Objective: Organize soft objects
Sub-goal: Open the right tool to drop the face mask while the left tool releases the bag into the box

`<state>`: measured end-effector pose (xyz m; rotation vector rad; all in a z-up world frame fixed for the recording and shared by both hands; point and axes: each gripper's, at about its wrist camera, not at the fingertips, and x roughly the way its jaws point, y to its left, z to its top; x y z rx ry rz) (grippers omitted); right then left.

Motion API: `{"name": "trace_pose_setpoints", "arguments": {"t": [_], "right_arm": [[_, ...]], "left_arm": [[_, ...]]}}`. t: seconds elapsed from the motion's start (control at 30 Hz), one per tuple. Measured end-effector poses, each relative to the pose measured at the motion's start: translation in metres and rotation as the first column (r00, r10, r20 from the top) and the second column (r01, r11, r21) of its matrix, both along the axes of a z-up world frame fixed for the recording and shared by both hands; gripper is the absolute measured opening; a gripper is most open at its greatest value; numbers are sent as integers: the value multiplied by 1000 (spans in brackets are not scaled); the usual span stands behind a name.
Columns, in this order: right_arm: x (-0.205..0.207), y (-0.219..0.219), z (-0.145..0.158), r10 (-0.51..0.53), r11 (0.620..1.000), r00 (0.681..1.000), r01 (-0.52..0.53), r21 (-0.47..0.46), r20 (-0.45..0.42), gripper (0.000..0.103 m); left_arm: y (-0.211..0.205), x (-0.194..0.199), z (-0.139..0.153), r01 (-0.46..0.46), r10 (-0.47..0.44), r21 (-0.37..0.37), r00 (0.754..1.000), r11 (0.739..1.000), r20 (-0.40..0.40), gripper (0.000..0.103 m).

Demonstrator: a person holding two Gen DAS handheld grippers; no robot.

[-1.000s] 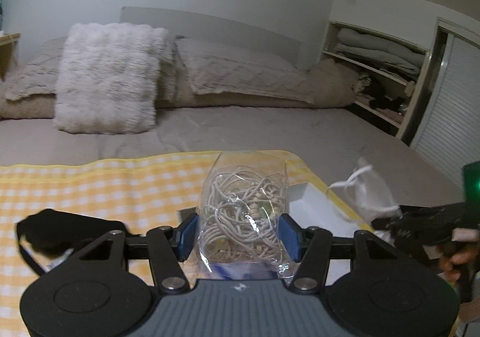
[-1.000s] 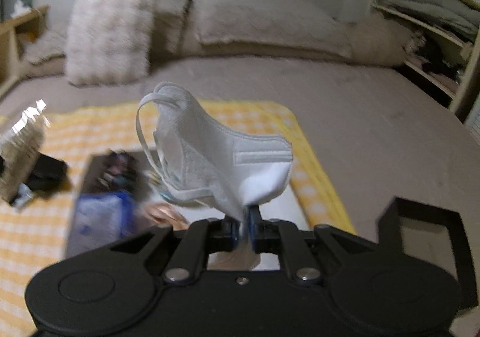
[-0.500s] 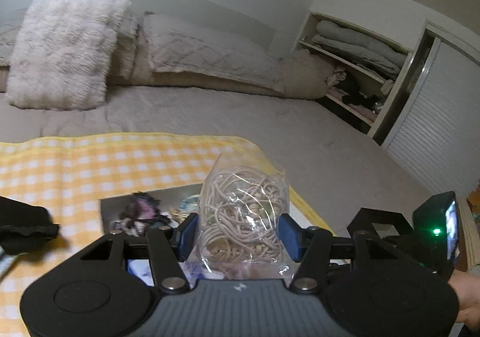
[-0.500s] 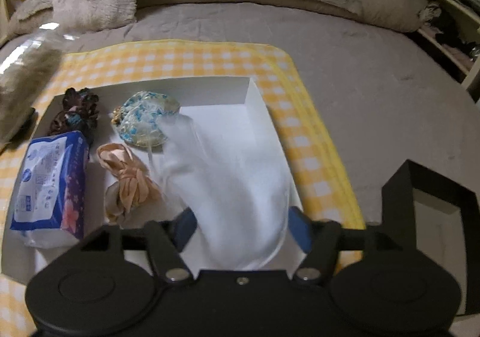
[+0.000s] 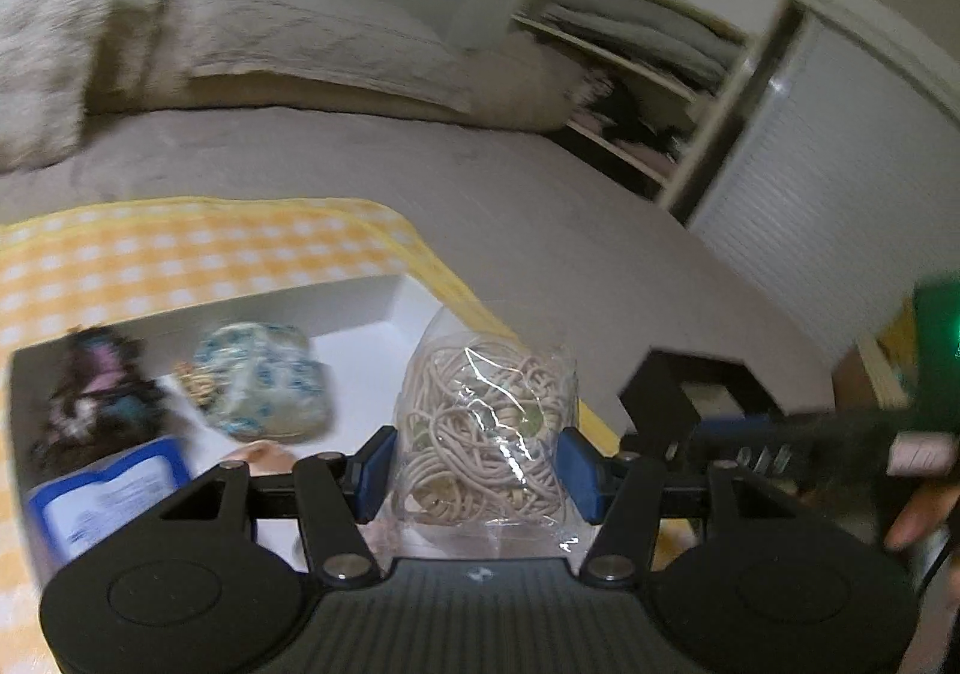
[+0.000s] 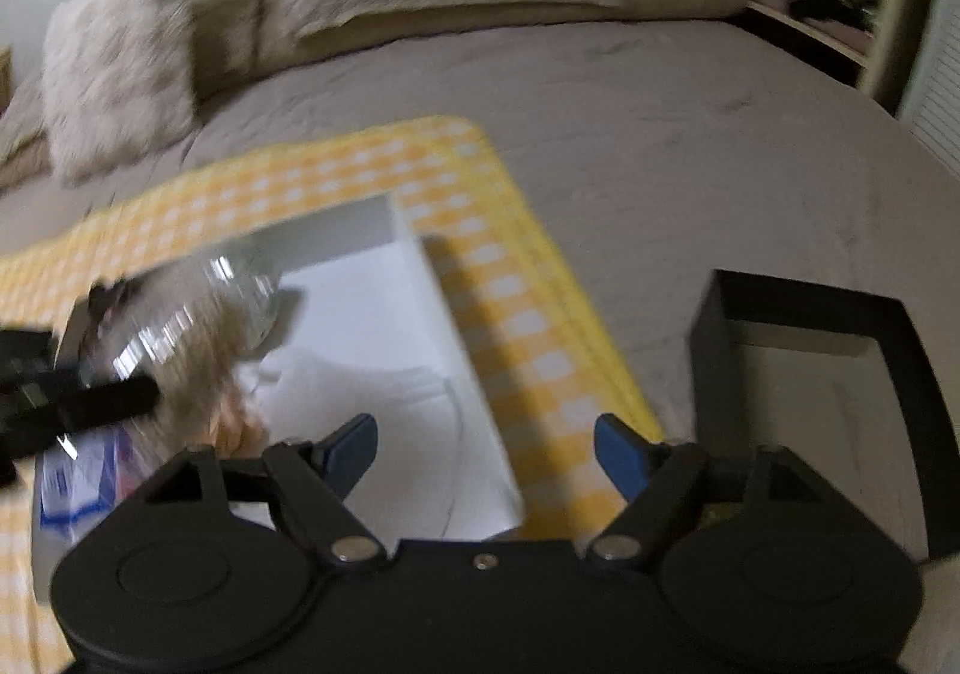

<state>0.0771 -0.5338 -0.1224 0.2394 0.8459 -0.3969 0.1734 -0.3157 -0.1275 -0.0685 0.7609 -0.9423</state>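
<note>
Left wrist: clear bag of beige elastic bands (image 5: 489, 434), crinkled, glossy

Dim, warm indoor light with no visible lamp; both fisheye views bend straight lines toward dark, vignetted corners. Motion blur smears the pillows (image 5: 288, 50), the shelves (image 5: 636, 74) and the items in the white box (image 6: 420, 278), while each gripper body stays sharp. Glare streaks the clear bag of cords (image 5: 486, 434), held between the left gripper (image 5: 477, 467) pads, and the box wall casts a soft shadow on the yellow checked cloth (image 6: 516, 314).
</note>
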Motion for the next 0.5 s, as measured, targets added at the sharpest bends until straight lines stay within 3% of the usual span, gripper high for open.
{"name": "trace_pose_setpoints", "arguments": {"t": [0.17, 0.23, 0.27, 0.33, 0.4, 0.5], "right_arm": [[-8, -15, 2, -62, 998, 998, 61, 29, 32, 80], [-8, -17, 1, -58, 998, 998, 57, 34, 30, 80], [-8, -17, -1, -50, 998, 998, 49, 36, 29, 80], [-6, -15, -3, -30, 999, 999, 29, 37, 18, 80], [-6, -13, -4, -14, 999, 1000, 14, 36, 9, 80], [-5, -10, -5, 4, 999, 1000, -4, 43, 1, 80]], "left_arm": [[-27, -1, -22, 60, -60, 31, 998, 998, 4, 59], [-34, 1, -34, 32, -31, 20, 998, 999, -48, 74], [-36, 1, -39, 11, -11, 14, 998, 1000, -65, 87], [-39, -1, -47, -19, 22, 26, 996, 999, -91, 88], [-41, -2, -51, 7, 0, 63, 995, 998, -100, 88], [-37, -3, -48, 14, -6, 105, 997, 994, -77, 88]]}}
